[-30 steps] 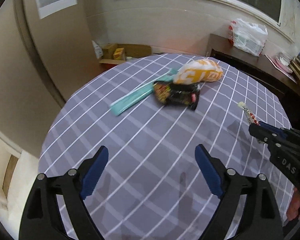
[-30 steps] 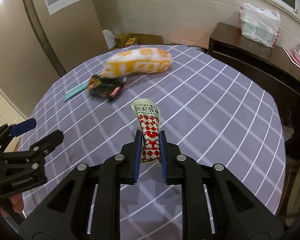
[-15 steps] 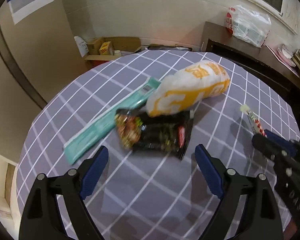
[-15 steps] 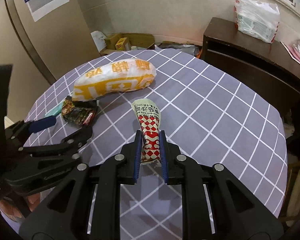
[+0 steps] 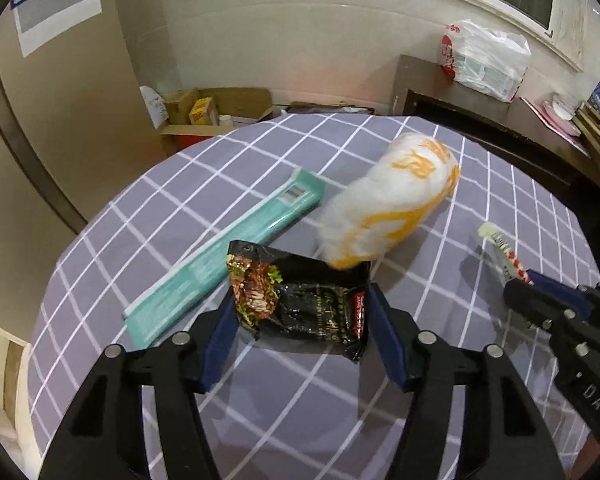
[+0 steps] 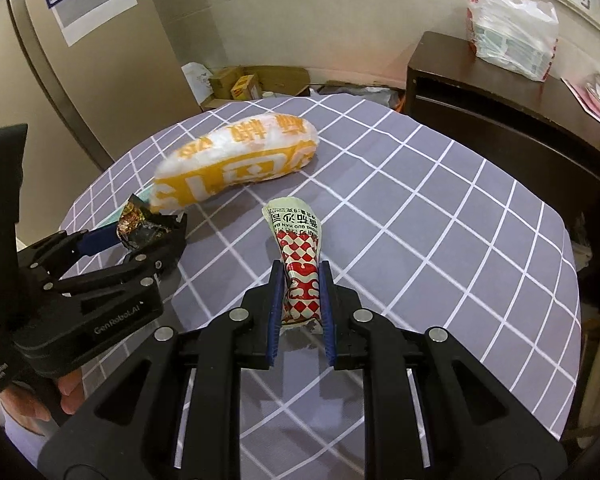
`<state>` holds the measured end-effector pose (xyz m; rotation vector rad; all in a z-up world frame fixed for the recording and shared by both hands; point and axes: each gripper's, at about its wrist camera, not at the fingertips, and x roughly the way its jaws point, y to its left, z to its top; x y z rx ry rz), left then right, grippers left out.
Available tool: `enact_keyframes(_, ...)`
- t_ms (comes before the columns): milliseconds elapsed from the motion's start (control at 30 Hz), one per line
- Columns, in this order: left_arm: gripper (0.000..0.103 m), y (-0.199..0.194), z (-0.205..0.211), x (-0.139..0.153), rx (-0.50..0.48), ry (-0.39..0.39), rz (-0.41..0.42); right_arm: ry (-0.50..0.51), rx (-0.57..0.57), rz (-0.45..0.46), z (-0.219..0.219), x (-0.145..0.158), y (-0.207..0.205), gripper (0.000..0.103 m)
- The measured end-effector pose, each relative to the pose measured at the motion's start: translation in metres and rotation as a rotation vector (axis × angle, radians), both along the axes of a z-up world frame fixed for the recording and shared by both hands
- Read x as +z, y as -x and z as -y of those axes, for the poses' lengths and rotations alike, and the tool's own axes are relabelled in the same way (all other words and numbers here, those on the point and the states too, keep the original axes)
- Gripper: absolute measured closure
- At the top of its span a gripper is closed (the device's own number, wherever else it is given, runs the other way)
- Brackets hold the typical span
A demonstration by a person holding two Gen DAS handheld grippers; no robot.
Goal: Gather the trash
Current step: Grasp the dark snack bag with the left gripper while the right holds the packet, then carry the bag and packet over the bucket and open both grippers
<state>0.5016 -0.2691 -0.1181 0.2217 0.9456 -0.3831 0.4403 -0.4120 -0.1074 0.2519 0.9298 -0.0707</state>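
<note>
A crumpled black snack wrapper (image 5: 304, 308) sits between the fingers of my left gripper (image 5: 300, 316), which has closed in on both its sides; it also shows in the right wrist view (image 6: 140, 224). A white and orange bag (image 5: 392, 216) lies just behind it, and a teal flat packet (image 5: 228, 260) to its left. My right gripper (image 6: 300, 296) is shut on a red-and-white checked sauce packet (image 6: 300, 252) and holds it above the table; it also shows in the left wrist view (image 5: 504, 256).
The round table has a grey checked cloth (image 6: 440, 240). A dark wooden cabinet (image 6: 500, 112) with a white plastic bag (image 6: 512, 36) on top stands behind it on the right. Cardboard boxes (image 5: 212, 112) sit on the floor by the wall.
My left gripper has moved forward to the black wrapper and its fingers have closed in around it. The right gripper keeps its hold on the sauce packet.
</note>
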Motion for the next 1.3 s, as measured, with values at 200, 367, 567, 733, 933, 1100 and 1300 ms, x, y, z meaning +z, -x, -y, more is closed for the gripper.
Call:
enact_keyframes(200, 0.042, 0.016, -0.025, 0.001, 0.037, 0.004, -0.002, 0.007, 0.033, -0.004, -0.023, 0.001, 0.01, 0.086)
enact_keyframes(367, 0.042, 0.029, -0.053, 0.003, 0.073, 0.014, -0.01, 0.02, 0.066, -0.003, -0.048, 0.006, 0.02, 0.086)
enact_keyframes(567, 0.042, 0.049, -0.091, 0.004, 0.117, 0.034, -0.021, 0.037, 0.118, -0.001, -0.083, 0.012, 0.033, 0.086)
enact_keyframes(733, 0.042, 0.064, -0.123, 0.006, 0.159, 0.035, -0.014, 0.052, 0.17, 0.0, -0.115, 0.015, 0.041, 0.086)
enact_keyframes(933, 0.042, 0.084, -0.167, 0.008, 0.207, 0.053, -0.008, 0.072, 0.231, 0.001, -0.162, 0.018, 0.054, 0.086)
enact_keyframes(1100, 0.042, 0.099, -0.206, 0.015, 0.258, 0.06, 0.013, 0.084, 0.281, 0.0, -0.199, 0.02, 0.061, 0.086)
enact_keyframes(1300, 0.042, 0.113, -0.252, 0.024, 0.325, 0.051, 0.049, 0.095, 0.351, -0.006, -0.245, 0.018, 0.064, 0.086)
